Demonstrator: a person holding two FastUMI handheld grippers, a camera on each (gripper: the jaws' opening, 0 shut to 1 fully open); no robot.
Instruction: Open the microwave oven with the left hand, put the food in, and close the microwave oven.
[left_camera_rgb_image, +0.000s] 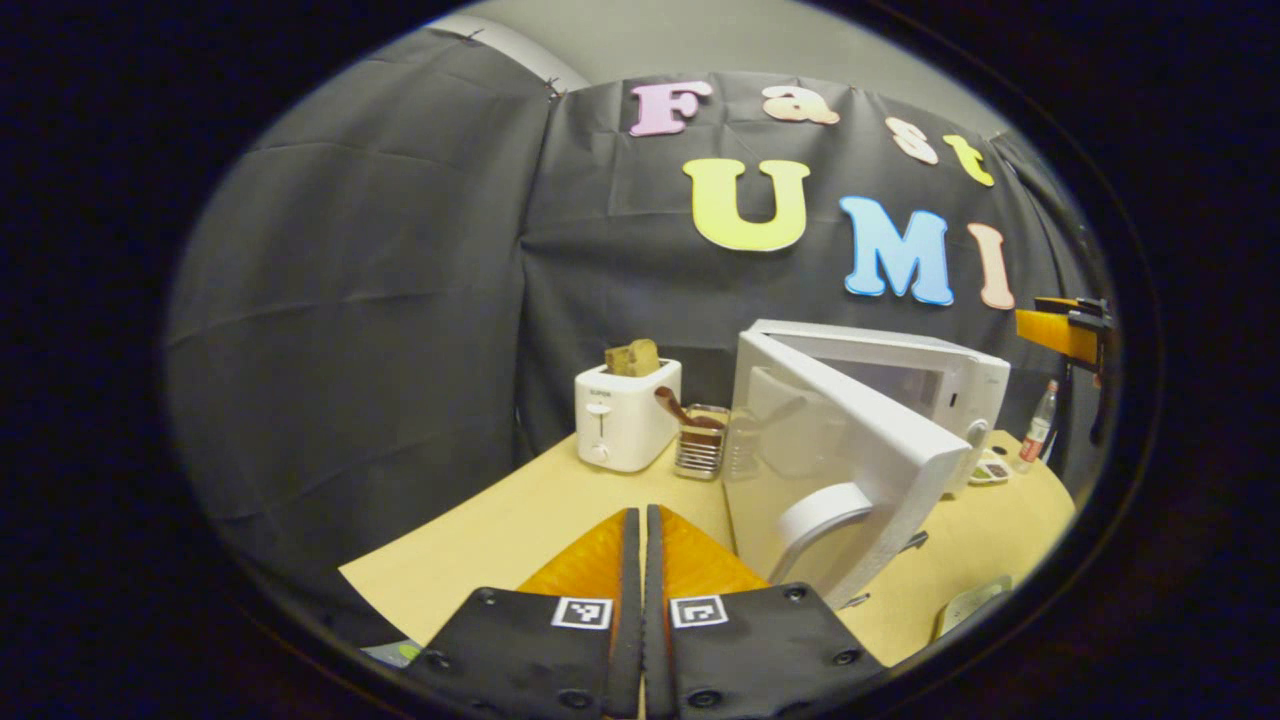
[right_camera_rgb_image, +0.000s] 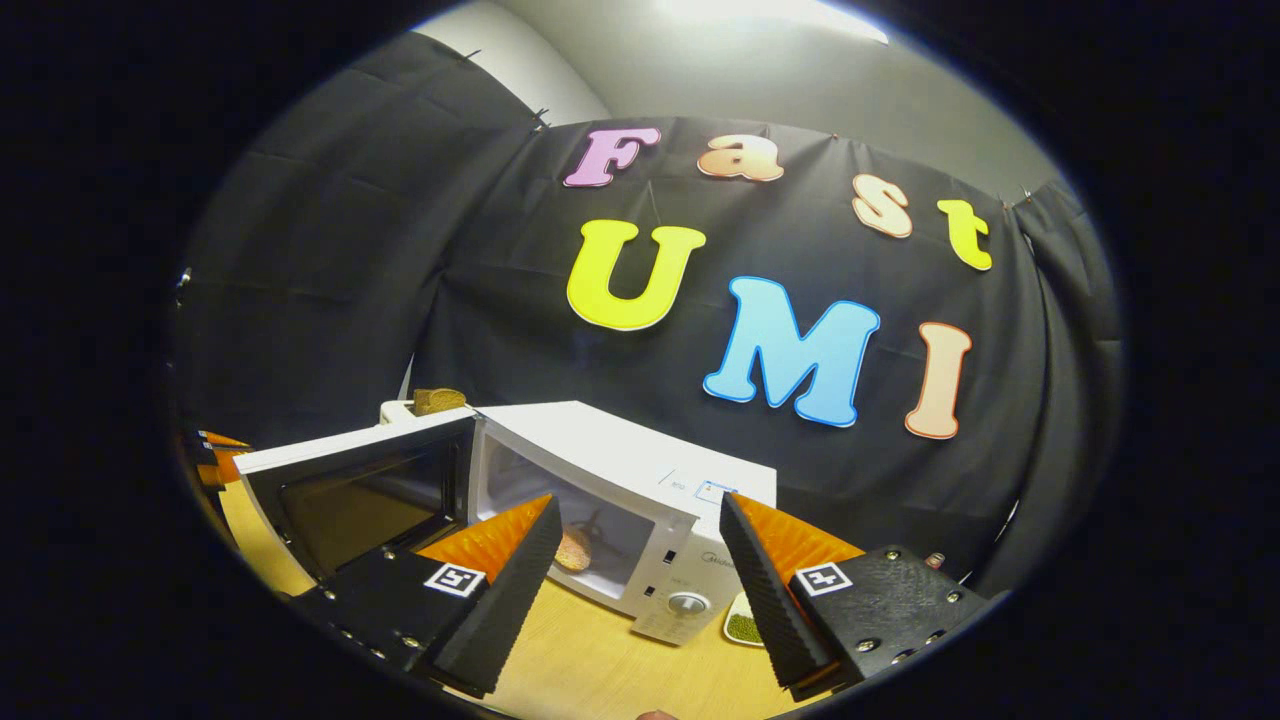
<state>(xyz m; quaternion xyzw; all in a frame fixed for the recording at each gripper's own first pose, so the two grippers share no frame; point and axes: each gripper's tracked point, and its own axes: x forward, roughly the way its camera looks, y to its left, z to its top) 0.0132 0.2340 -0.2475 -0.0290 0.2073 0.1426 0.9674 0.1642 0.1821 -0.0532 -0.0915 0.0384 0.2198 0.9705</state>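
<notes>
Left hand-held gripper (left_camera_rgb_image: 643, 530): ribbed orange fingers pressed together, empty, low over the pale wooden desk (left_camera_rgb_image: 480, 540). Just right of it, the boxy white microwave (left_camera_rgb_image: 900, 390), its door (left_camera_rgb_image: 850, 470) swung open. Right hand-held gripper (right_camera_rgb_image: 640, 540): spread, empty; round brown food (right_camera_rgb_image: 574, 548) inside the microwave ahead.

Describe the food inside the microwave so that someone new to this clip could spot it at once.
Find the white microwave on the wooden table, its door swung open to the left. Inside the lit cavity lies a round, golden-brown bun, partly hidden by a finger of the right gripper. Nothing else in there is brown.
</notes>
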